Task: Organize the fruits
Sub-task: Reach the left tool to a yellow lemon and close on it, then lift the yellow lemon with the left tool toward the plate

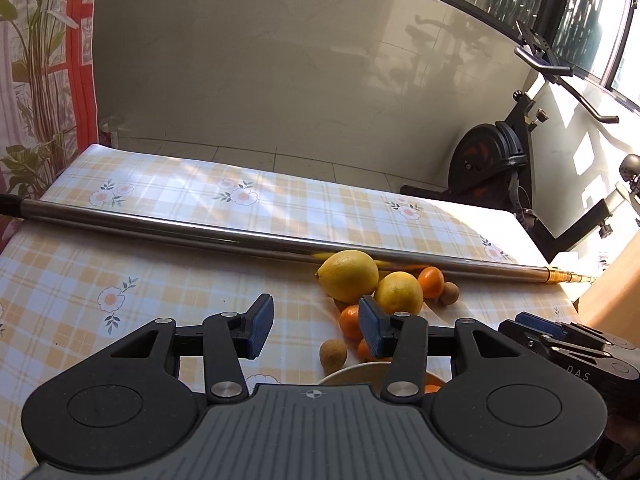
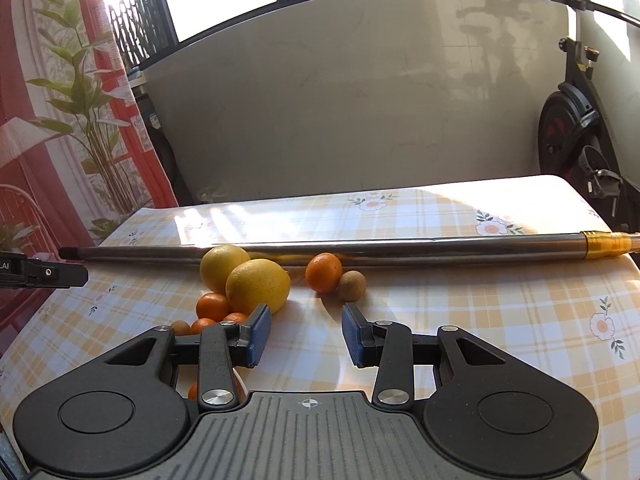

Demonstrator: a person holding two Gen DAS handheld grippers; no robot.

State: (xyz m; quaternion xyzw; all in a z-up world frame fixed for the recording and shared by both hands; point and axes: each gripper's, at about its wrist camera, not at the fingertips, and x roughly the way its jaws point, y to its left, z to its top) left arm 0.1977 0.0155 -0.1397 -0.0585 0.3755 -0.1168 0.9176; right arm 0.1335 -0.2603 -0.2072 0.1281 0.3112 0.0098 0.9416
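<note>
Fruit lies in a cluster on the checked tablecloth. Two lemons [image 1: 348,276] [image 2: 258,286] sit by the pole, with a mandarin [image 1: 431,282] [image 2: 324,272] and a small brown fruit [image 1: 449,293] [image 2: 353,286] to their right. More mandarins [image 1: 351,322] [image 2: 213,306] and another brown fruit [image 1: 333,356] [image 2: 180,327] lie nearer, by a white bowl [image 1: 352,374] [image 2: 241,380] whose rim peeks from under the grippers. My left gripper [image 1: 316,330] hovers open above the table, left of the cluster. My right gripper [image 2: 307,336] is open over bare cloth, nothing between its fingers.
A long metal pole [image 1: 240,232] [image 2: 400,248] with a gold end lies across the table behind the fruit. An exercise bike [image 1: 492,160] [image 2: 568,128] stands beyond the table's right end. A curtain and a wall are behind.
</note>
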